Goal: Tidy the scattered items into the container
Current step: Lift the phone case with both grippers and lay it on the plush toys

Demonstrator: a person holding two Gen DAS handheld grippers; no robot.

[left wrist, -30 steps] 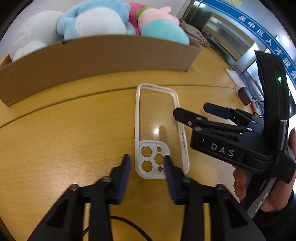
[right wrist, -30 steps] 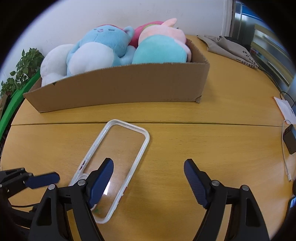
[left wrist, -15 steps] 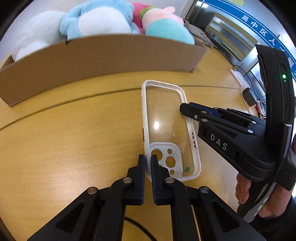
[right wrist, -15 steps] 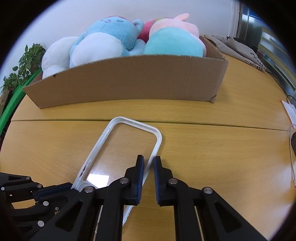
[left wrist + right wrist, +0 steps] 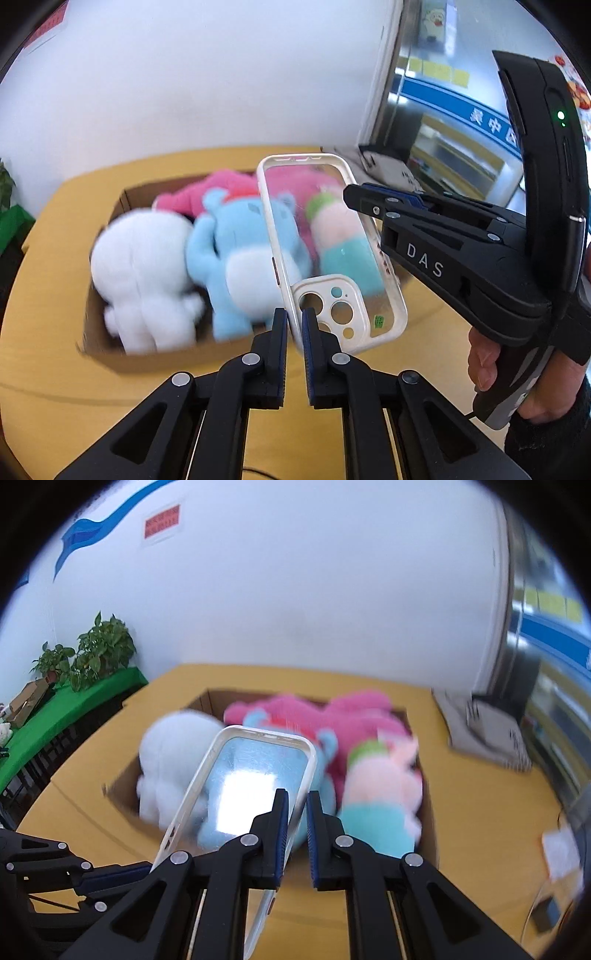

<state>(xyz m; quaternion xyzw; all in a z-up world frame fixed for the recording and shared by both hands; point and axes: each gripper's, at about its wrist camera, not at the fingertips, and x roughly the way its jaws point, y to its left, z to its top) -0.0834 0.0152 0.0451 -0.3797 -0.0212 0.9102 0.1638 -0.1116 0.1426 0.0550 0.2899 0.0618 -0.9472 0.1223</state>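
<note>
A clear phone case (image 5: 325, 258) with a white rim is lifted off the table, above the near side of the cardboard box (image 5: 110, 354). My left gripper (image 5: 294, 321) is shut on its camera-end rim. My right gripper (image 5: 295, 805) is shut on its long side rim; the case also shows in the right wrist view (image 5: 255, 775). The right gripper also shows in the left wrist view (image 5: 365, 201). The box (image 5: 428, 812) holds a white plush (image 5: 144, 273), a blue plush (image 5: 240, 266), and pink plush toys (image 5: 354, 720).
The yellow wooden table (image 5: 44, 406) surrounds the box. A grey cloth or bag (image 5: 484, 734) lies at the back right. A charger and paper (image 5: 557, 849) sit at the right edge. Potted plants (image 5: 92, 653) stand on a green shelf far left.
Both grippers, shut on the case's rim half a second ago, have lifted the case off the table and carried it up toward the box. The box interior now shows from above.
</note>
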